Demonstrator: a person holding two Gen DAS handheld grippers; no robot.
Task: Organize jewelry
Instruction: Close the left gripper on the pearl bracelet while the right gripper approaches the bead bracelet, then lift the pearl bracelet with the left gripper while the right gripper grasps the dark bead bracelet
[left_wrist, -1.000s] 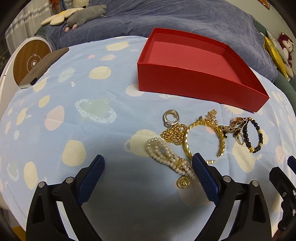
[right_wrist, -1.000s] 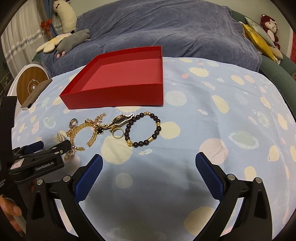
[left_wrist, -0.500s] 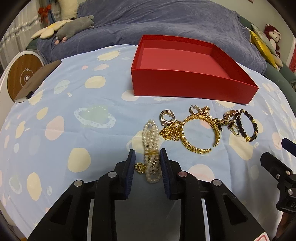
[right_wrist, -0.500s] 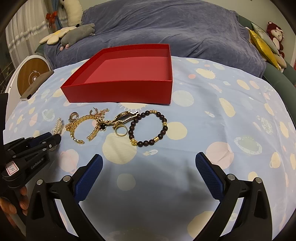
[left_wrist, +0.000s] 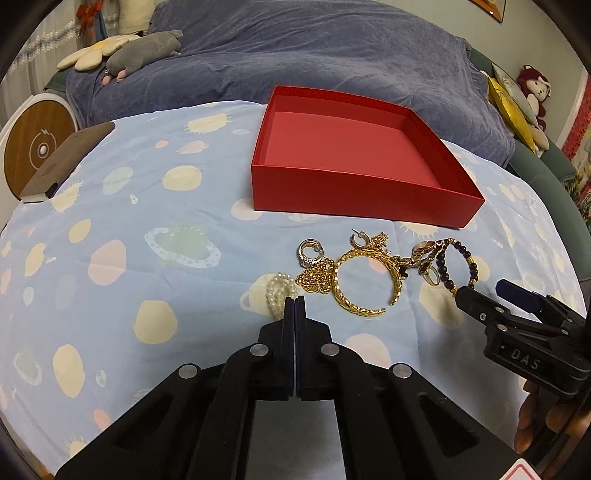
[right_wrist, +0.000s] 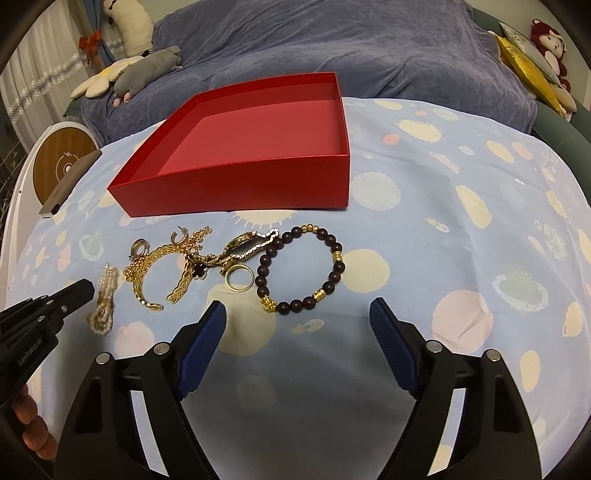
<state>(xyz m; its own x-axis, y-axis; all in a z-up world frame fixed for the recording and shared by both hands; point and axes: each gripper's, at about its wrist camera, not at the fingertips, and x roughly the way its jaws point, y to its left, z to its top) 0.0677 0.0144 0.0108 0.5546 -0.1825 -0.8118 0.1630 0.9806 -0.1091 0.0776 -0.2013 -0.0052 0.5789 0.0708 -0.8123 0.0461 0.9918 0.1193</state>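
An open red box (left_wrist: 354, 206) (right_wrist: 236, 184) stands at the back of the table. In front of it lies a jewelry pile: pearl bracelet (left_wrist: 280, 291) (right_wrist: 105, 295), gold bangle (left_wrist: 365, 280) (right_wrist: 155, 266), silver ring (left_wrist: 310, 253), gold ring (right_wrist: 240, 278), watch (right_wrist: 251, 243) and dark bead bracelet (left_wrist: 456, 266) (right_wrist: 299, 269). My left gripper (left_wrist: 294, 302) is shut at the near end of the pearl bracelet; whether the pearls are pinched is hidden. My right gripper (right_wrist: 297, 319) is open just in front of the bead bracelet.
The table wears a light blue cloth with pastel spots (left_wrist: 147, 258). A bed with a blue cover (left_wrist: 314, 55) and plush toys (left_wrist: 144, 51) lies behind. A round wooden-faced device (left_wrist: 37, 147) and a dark flat case (left_wrist: 70, 158) sit at the left edge.
My left gripper went from wide open to fully shut at the pearl bracelet, which shifted and bunched up. My right gripper moved forward toward the bead bracelet, still open.
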